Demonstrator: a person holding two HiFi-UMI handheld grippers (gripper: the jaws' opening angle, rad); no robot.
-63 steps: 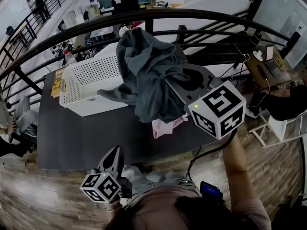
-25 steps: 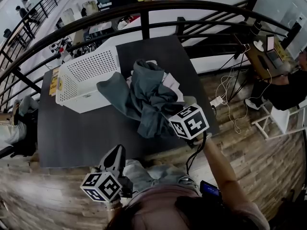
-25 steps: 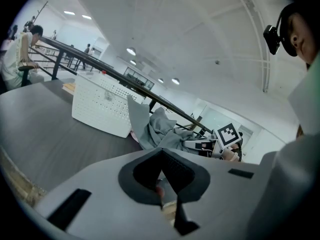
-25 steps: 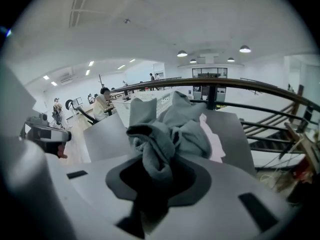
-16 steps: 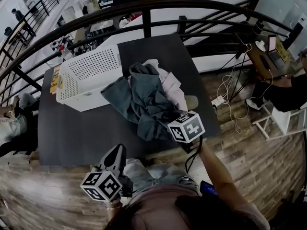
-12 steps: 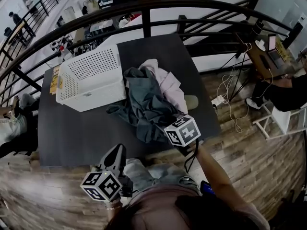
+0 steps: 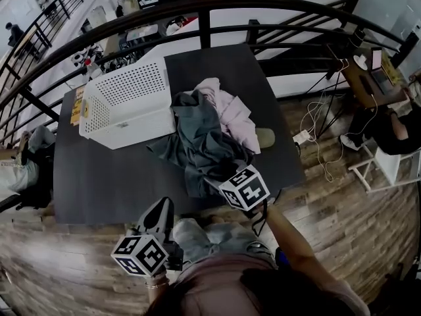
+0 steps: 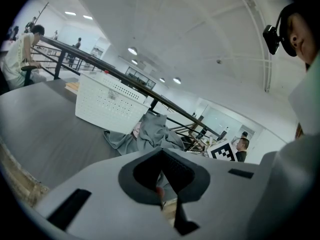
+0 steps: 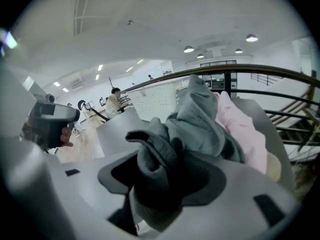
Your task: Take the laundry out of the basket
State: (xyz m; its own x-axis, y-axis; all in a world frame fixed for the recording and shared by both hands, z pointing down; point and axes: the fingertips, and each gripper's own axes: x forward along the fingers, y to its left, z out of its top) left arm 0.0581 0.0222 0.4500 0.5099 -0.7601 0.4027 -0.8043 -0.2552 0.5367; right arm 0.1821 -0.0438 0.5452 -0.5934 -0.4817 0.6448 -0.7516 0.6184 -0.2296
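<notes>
Grey garment (image 7: 197,147): heaped on the dark table (image 7: 99,176), just beside the white perforated basket (image 7: 128,104) and out of it.
Pink garment (image 7: 231,114): on the table too, touching the grey one on its far side.
Handling: both look soft, limp and light. I judge they'll sag and trail when lifted, and won't break.
Where to grip: a bunched fold or ridge on top of the heap. A single flat layer would likely slide out of the pads.
Right gripper (image 9: 162,181): jaws opening, with a thick fold of the grey garment lying loose between them.
Left gripper (image 8: 163,181): held low by the person's body, jaws together on nothing.
Count: one basket, two garments showing, two grippers, and one pale oval thing (image 7: 264,137) near the pink garment.
Basket inside: from here I can't tell whether any laundry remains.
</notes>
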